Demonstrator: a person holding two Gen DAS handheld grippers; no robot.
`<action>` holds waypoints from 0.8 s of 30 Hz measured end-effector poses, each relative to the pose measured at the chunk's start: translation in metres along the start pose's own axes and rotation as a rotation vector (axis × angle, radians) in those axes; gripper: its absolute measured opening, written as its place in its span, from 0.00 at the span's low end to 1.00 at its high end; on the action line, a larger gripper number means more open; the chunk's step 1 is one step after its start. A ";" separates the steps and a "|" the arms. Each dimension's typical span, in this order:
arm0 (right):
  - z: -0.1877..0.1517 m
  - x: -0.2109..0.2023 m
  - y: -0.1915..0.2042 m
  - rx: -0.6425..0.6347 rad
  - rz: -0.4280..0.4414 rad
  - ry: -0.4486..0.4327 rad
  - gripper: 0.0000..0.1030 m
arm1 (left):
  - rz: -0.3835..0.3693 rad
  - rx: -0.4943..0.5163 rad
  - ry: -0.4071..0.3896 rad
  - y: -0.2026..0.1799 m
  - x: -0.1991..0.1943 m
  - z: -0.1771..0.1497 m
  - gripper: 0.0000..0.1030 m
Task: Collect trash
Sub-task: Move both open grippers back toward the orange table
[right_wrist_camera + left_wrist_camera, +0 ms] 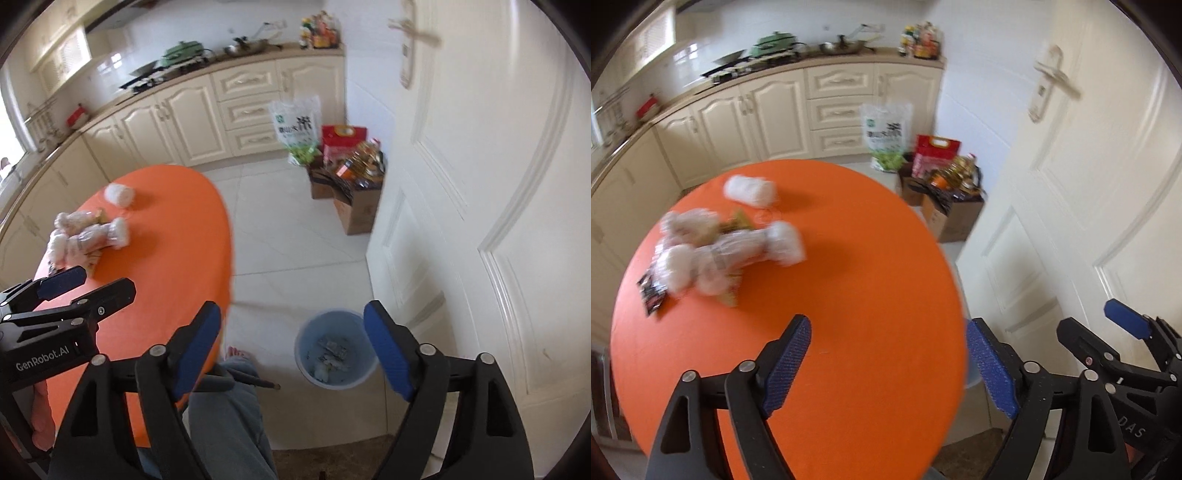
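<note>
A pile of crumpled clear plastic wrappers (713,254) lies on the left of the round orange table (849,295), with a separate white wad (750,190) behind it and a dark wrapper (652,291) at the left edge. The pile also shows in the right wrist view (88,240). My left gripper (888,354) is open and empty above the table's near edge. My right gripper (291,343) is open and empty, over the floor above a blue trash bin (334,354) that holds some scraps.
A white door (480,184) stands close on the right. Cardboard boxes with bottles (354,184) and a green-white bag (299,129) sit on the floor by cream cabinets (184,122). The person's leg (225,417) is below the table edge.
</note>
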State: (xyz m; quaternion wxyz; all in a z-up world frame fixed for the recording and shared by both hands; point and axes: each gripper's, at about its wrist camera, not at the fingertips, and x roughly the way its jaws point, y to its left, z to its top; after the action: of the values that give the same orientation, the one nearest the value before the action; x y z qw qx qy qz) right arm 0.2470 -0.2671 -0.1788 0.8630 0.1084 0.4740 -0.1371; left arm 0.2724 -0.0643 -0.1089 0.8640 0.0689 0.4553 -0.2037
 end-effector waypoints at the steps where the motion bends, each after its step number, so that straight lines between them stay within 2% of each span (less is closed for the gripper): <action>1: 0.001 -0.001 0.009 -0.014 0.012 -0.002 0.84 | 0.020 -0.020 -0.011 0.012 -0.008 -0.005 0.81; 6: 0.009 -0.006 0.067 -0.101 0.062 -0.019 0.90 | 0.103 -0.138 -0.052 0.077 -0.049 -0.035 0.82; 16: 0.023 0.010 0.174 -0.284 0.170 -0.012 0.94 | 0.259 -0.366 -0.089 0.164 -0.104 -0.083 0.87; 21: 0.030 0.036 0.224 -0.396 0.182 0.002 0.94 | 0.311 -0.451 -0.068 0.190 -0.103 -0.093 0.88; 24: 0.032 0.056 0.249 -0.463 0.174 0.011 0.94 | 0.328 -0.497 -0.048 0.205 -0.091 -0.082 0.88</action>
State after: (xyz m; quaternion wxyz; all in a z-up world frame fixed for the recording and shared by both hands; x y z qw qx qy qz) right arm 0.3860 -0.0509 -0.1952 0.8707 -0.0510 0.4866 0.0506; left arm 0.2492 0.1728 -0.0953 0.8864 -0.0768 0.4532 0.0545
